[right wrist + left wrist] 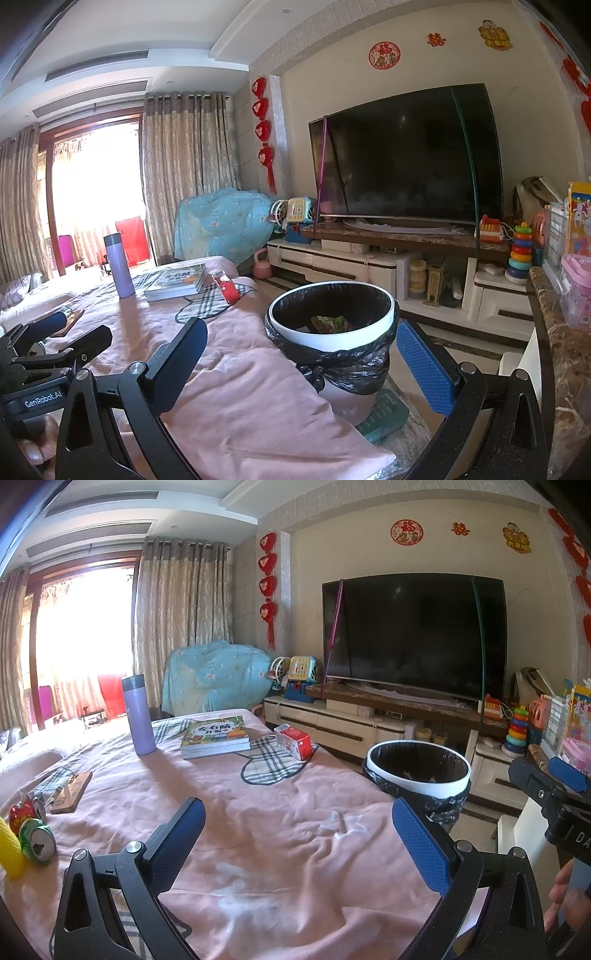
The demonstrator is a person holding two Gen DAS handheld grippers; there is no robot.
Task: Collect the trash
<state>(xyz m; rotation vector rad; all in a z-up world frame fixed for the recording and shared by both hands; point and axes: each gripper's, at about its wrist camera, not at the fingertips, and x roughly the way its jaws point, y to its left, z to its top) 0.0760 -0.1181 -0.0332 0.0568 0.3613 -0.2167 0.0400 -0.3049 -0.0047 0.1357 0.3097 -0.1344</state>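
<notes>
A crushed green can (37, 841) and a crushed red can (21, 811) lie at the table's left edge, left of my left gripper (301, 845). That gripper is open and holds nothing above the pink cloth (280, 812). A red and white carton (293, 741) lies further back, also seen as the carton (226, 286) in the right wrist view. My right gripper (303, 365) is open and empty, just in front of the black-lined white trash bin (332, 345), which has wrappers (328, 323) inside. The bin (424, 792) stands off the table's right side.
A purple bottle (137, 716), a stack of books (214, 736) and a wooden board (72, 792) sit on the table. A yellow object (9, 849) is at the far left. A TV cabinet (369, 266) and a marble counter (565, 362) border the bin.
</notes>
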